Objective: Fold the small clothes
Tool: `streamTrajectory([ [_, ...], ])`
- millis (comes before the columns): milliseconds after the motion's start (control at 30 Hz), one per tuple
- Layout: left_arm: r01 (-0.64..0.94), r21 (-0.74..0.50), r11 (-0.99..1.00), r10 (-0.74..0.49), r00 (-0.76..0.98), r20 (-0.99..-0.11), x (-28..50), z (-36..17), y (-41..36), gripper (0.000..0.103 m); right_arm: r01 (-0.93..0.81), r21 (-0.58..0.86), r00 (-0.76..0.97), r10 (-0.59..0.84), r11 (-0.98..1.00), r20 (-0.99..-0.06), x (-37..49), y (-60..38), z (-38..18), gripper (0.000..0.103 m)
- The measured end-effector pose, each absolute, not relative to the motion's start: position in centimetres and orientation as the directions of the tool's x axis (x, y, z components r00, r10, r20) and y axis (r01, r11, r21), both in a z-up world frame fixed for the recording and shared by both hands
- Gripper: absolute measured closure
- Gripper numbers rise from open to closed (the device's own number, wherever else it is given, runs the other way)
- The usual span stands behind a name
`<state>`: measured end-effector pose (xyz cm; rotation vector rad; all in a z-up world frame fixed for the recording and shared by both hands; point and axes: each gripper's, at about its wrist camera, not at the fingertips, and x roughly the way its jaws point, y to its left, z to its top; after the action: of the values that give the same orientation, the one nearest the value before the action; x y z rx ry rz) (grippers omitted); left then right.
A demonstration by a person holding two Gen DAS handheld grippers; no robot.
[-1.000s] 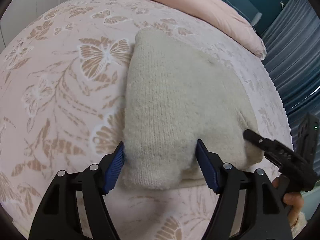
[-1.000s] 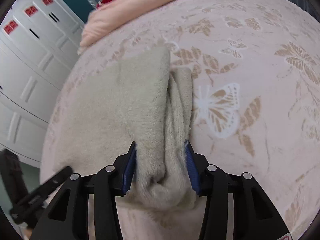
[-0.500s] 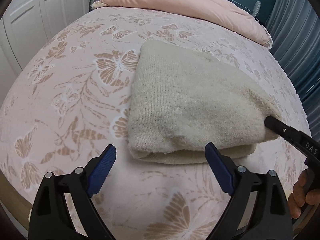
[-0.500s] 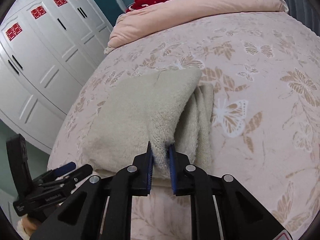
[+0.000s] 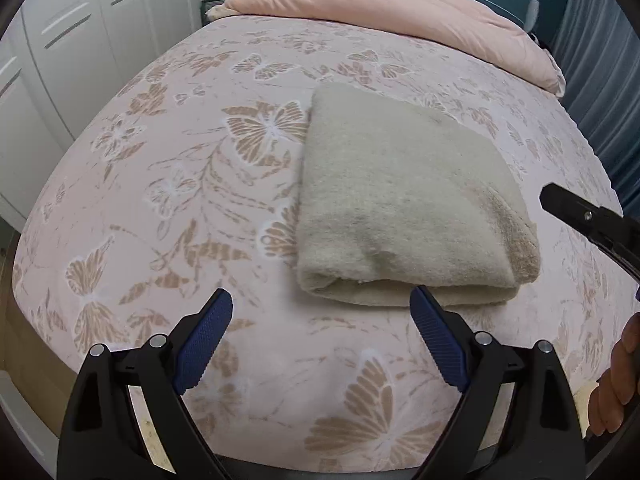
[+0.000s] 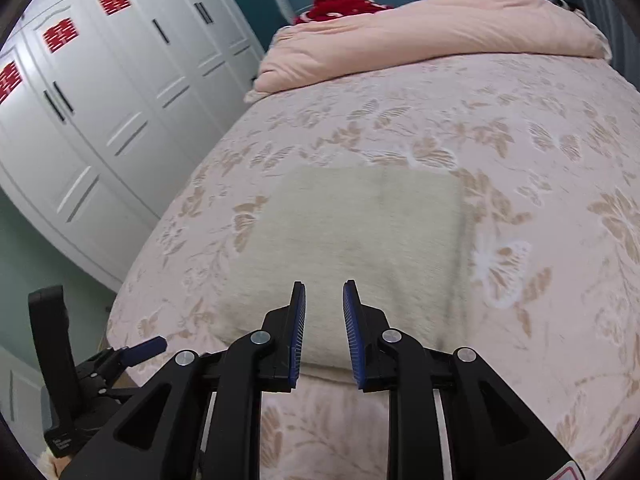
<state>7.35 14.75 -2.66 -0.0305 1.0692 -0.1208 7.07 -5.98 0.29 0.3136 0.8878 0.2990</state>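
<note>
Both grippers are backing away from the folded cream garment lying on the bedspread, left gripper wide and empty, right gripper just reopening slightly, empty too, though the loose top layer is risking springing open unpressed.

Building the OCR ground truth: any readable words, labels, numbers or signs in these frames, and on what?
"囍" (double happiness), red paper signs on the white wardrobe doors.
Small pale print on the left gripper body: too blurred to read.
Red-edged label at the right gripper mount: cut off, unreadable.
Folded beige garment: none.
</note>
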Motion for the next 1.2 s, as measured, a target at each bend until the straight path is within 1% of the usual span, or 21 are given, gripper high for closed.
streamTrajectory([
  [100, 0.041, -0.060, 0.997, -0.073, 0.479, -0.875, 6.8, -2.4, 16.8, 0.015, -0.135, 0.441, 0.494, 0.447, 0.887, -0.746, 10.2, -2.7, -3.0, 0.082],
  [133, 0.030, -0.047, 0.998, -0.056, 0.482, -0.874, 6.7, -2.3, 17.4, 0.015, -0.141, 0.443, 0.432, 0.458, 0.885, -0.777, 11.2, -1.4, -4.9, 0.082],
  [200, 0.013, -0.022, 1.000, -0.025, 0.492, -0.870, 6.4, -2.2, 18.4, 0.012, -0.146, 0.395, 0.304, 0.421, 0.907, -0.854, 12.2, 1.4, -9.8, 0.082],
  [233, 0.006, -0.018, 1.000, -0.019, 0.495, -0.869, 6.3, -2.2, 18.8, 0.012, -0.159, 0.390, 0.288, 0.420, 0.907, -0.861, 11.9, 2.1, -10.9, 0.087],
  [267, 0.003, -0.018, 1.000, -0.017, 0.491, -0.871, 6.3, -2.2, 19.0, 0.012, -0.154, 0.379, 0.311, 0.409, 0.912, -0.858, 11.4, 2.1, -10.4, 0.091],
  [367, 0.004, -0.030, 1.000, -0.028, 0.485, -0.874, 6.3, -2.4, 19.5, 0.012, -0.113, 0.383, 0.433, 0.392, 0.917, -0.812, 9.3, -0.3, -5.7, 0.093],
  [433, 0.013, -0.036, 0.999, -0.038, 0.483, -0.875, 6.2, -2.5, 19.3, 0.012, -0.065, 0.321, 0.514, 0.307, 0.945, -0.801, 7.7, -3.4, -3.5, 0.093],
  [500, 0.031, -0.046, 0.998, -0.055, 0.483, -0.874, 6.1, -2.8, 18.8, 0.012, 0.019, 0.229, 0.531, 0.184, 0.973, -0.827, 6.9, -6.7, -3.8, 0.093],
  [533, 0.039, -0.047, 0.998, -0.060, 0.485, -0.873, 6.1, -2.9, 18.3, 0.012, 0.073, 0.181, 0.497, 0.122, 0.981, -0.859, 6.6, -8.4, -5.1, 0.093],
  [567, 0.048, -0.048, 0.998, -0.065, 0.484, -0.872, 6.0, -3.1, 17.8, 0.012, 0.111, 0.169, 0.446, 0.103, 0.979, -0.889, 6.7, -10.0, -6.9, 0.099],
  [600, 0.056, -0.051, 0.997, -0.072, 0.482, -0.873, 6.0, -3.2, 17.2, 0.012, 0.135, 0.215, 0.397, 0.146, 0.967, -0.906, 6.5, -11.3, -8.6, 0.103],
  [633, 0.067, -0.059, 0.996, -0.084, 0.479, -0.874, 5.9, -3.3, 16.5, 0.012, 0.157, 0.282, 0.393, 0.201, 0.947, -0.897, 6.0, -12.2, -8.9, 0.103],
  [667, 0.077, -0.070, 0.995, -0.099, 0.478, -0.873, 5.8, -3.3, 15.8, 0.012, 0.169, 0.305, 0.412, 0.214, 0.937, -0.886, 5.2, -12.3, -8.5, 0.103],
  [733, 0.101, -0.087, 0.991, -0.125, 0.483, -0.867, 5.5, -3.2, 14.5, 0.012, 0.157, 0.271, 0.484, 0.165, 0.950, -0.859, 3.4, -12.1, -6.0, 0.103],
  [767, 0.115, -0.091, 0.989, -0.136, 0.492, -0.860, 5.3, -3.0, 13.8, 0.012, 0.168, 0.227, 0.516, 0.111, 0.959, -0.850, 2.4, -11.8, -4.9, 0.092],
  [800, 0.129, -0.087, 0.988, -0.140, 0.500, -0.855, 5.1, -2.8, 13.2, 0.012, 0.191, 0.186, 0.542, 0.054, 0.964, -0.838, 1.4, -11.8, -3.9, 0.078],
  [833, 0.143, -0.075, 0.987, -0.138, 0.508, -0.850, 4.8, -2.7, 12.5, 0.011, 0.210, 0.161, 0.567, 0.014, 0.964, -0.824, 0.3, -11.9, -3.2, 0.068],
  [900, 0.168, -0.040, 0.985, -0.124, 0.525, -0.842, 4.3, -2.7, 11.3, 0.011, 0.262, 0.118, 0.598, -0.065, 0.958, -0.798, -1.8, -12.0, -2.1, 0.043],
  [1000, 0.175, 0.016, 0.985, -0.084, 0.552, -0.829, 3.4, -2.8, 10.0, 0.011, 0.296, 0.078, 0.613, -0.127, 0.952, -0.780, -4.4, -12.0, -2.0, 0.031],
  [1033, 0.169, 0.027, 0.985, -0.073, 0.557, -0.828, 3.1, -2.8, 9.8, 0.011, 0.299, 0.073, 0.610, -0.132, 0.951, -0.782, -5.0, -12.0, -2.3, 0.029],
  [1200, 0.182, 0.049, 0.982, -0.065, 0.569, -0.820, 1.2, -3.1, 8.9, 0.010, 0.308, 0.096, 0.579, -0.106, 0.946, -0.808, -7.2, -11.2, -3.6, 0.027],
])
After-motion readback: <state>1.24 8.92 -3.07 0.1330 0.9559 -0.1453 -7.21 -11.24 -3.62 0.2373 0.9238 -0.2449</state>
